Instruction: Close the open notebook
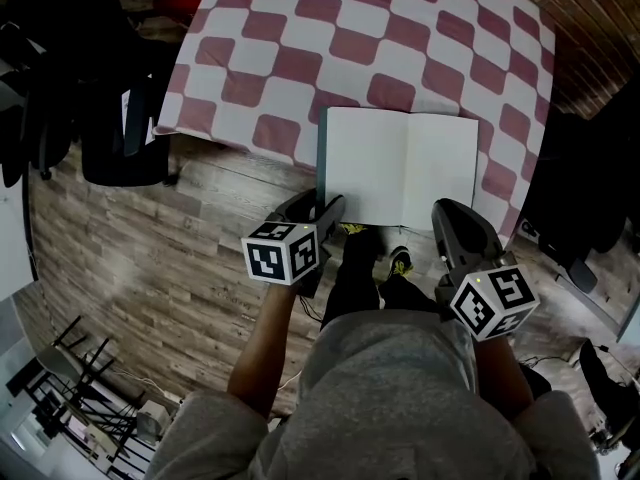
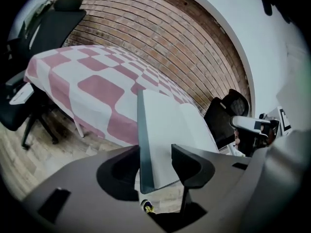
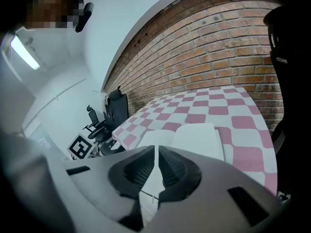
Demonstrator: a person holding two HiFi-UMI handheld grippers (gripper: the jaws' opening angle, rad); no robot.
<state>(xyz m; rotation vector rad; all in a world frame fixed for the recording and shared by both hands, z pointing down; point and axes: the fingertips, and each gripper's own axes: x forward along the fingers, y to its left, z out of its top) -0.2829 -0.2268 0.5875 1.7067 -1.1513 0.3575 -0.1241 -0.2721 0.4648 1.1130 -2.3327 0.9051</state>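
Note:
An open notebook (image 1: 400,168) with blank white pages and a dark teal cover lies at the near edge of the table, whose cloth is checked red and white (image 1: 330,38). My left gripper (image 1: 320,206) is at its near left corner. In the left gripper view that corner (image 2: 165,130) stands between the jaws of the gripper (image 2: 156,149). One jaw lies against the cover's edge, the other over the page, and a gap still shows. My right gripper (image 1: 450,213) sits at the near right edge with its jaws (image 3: 156,149) together and the notebook (image 3: 194,135) just beyond them.
A black office chair (image 1: 120,138) stands left of the table and more dark chairs (image 1: 590,218) stand to the right. A brick wall (image 2: 160,38) runs behind. The person's shoes (image 1: 400,261) are on the wood floor just under the notebook's near edge.

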